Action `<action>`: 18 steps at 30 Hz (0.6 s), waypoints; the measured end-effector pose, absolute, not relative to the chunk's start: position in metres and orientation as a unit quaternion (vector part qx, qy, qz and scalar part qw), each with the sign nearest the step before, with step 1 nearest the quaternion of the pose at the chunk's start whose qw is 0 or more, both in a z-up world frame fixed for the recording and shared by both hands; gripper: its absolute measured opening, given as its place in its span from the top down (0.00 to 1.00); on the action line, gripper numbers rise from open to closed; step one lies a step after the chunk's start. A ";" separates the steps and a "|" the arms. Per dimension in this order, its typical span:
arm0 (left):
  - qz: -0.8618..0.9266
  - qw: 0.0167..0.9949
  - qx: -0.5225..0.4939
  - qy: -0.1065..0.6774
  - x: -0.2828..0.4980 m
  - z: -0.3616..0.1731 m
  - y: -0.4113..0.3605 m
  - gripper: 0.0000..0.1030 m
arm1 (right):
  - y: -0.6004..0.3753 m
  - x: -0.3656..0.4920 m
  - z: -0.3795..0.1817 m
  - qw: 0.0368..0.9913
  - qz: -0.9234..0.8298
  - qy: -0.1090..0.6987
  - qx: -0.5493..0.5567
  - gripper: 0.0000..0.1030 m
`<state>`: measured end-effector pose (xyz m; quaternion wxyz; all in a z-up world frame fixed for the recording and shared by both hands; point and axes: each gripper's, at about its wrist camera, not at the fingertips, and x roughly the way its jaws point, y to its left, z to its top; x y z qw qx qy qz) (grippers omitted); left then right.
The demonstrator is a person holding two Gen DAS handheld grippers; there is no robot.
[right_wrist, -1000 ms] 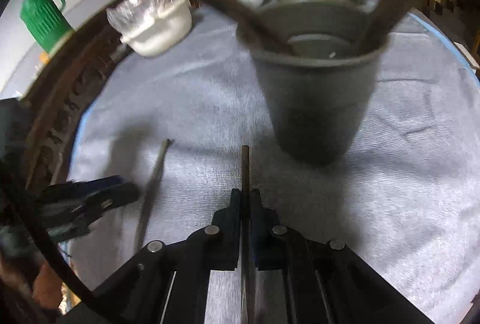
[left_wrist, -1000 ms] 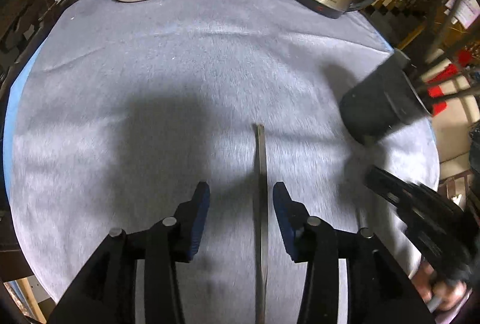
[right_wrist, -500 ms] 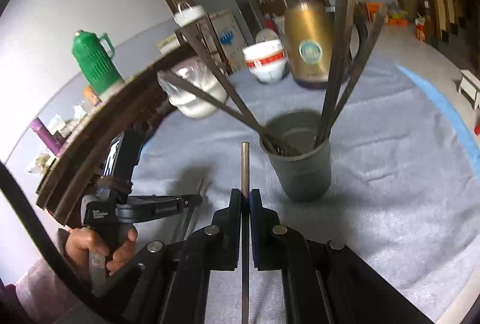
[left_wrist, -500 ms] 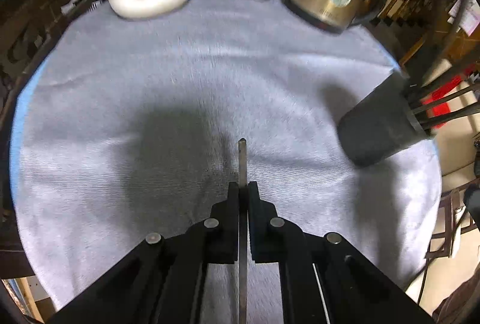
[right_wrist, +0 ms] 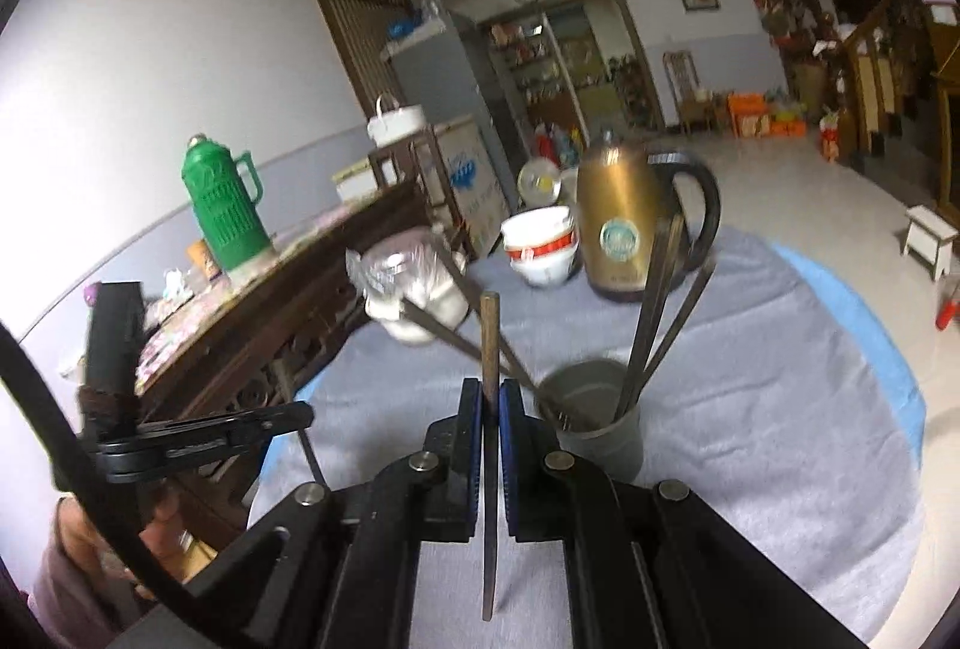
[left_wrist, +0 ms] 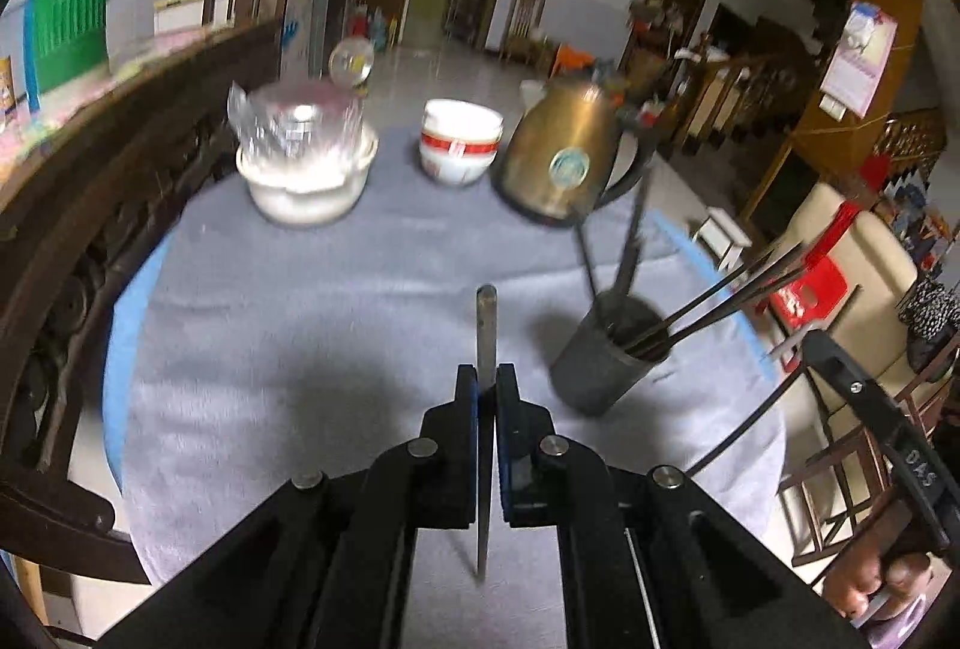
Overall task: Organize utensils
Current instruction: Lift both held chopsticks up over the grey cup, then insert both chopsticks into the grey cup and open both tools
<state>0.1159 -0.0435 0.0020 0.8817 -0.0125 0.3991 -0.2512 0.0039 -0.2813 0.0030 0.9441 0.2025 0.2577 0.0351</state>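
My left gripper (left_wrist: 486, 379) is shut on a dark chopstick (left_wrist: 485, 325), lifted off the grey tablecloth (left_wrist: 300, 337). A grey cup (left_wrist: 606, 367) with several chopsticks (left_wrist: 720, 289) leaning out stands ahead to the right of it. My right gripper (right_wrist: 490, 392) is shut on another chopstick (right_wrist: 489, 337), raised above the table, with the same cup (right_wrist: 600, 427) just right of its tip. The left gripper (right_wrist: 288, 416) shows at the left of the right wrist view, a thin chopstick hanging from it. The right gripper's body (left_wrist: 864, 403) appears at the right edge of the left wrist view.
At the table's far side stand a white bowl under plastic wrap (left_wrist: 306, 169), stacked red-and-white bowls (left_wrist: 459, 147) and a brass kettle (left_wrist: 564, 163). A dark wooden sideboard (right_wrist: 264, 313) with a green thermos (right_wrist: 225, 205) runs along the left. Chairs stand beyond the table's right edge.
The left gripper closed on the chopstick lying on the cloth and lifted it. Both grippers rose and tilted up, so the room now shows behind the table.
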 end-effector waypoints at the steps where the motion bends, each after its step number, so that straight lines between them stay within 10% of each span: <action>1: -0.253 0.884 -0.013 0.392 0.113 0.008 -0.044 0.95 | -0.282 0.002 0.007 0.947 0.031 0.249 0.203 0.95; 18: -0.282 0.904 -0.018 0.320 0.089 0.069 -0.072 0.95 | -0.304 -0.012 0.056 0.967 -0.030 0.169 0.190 0.95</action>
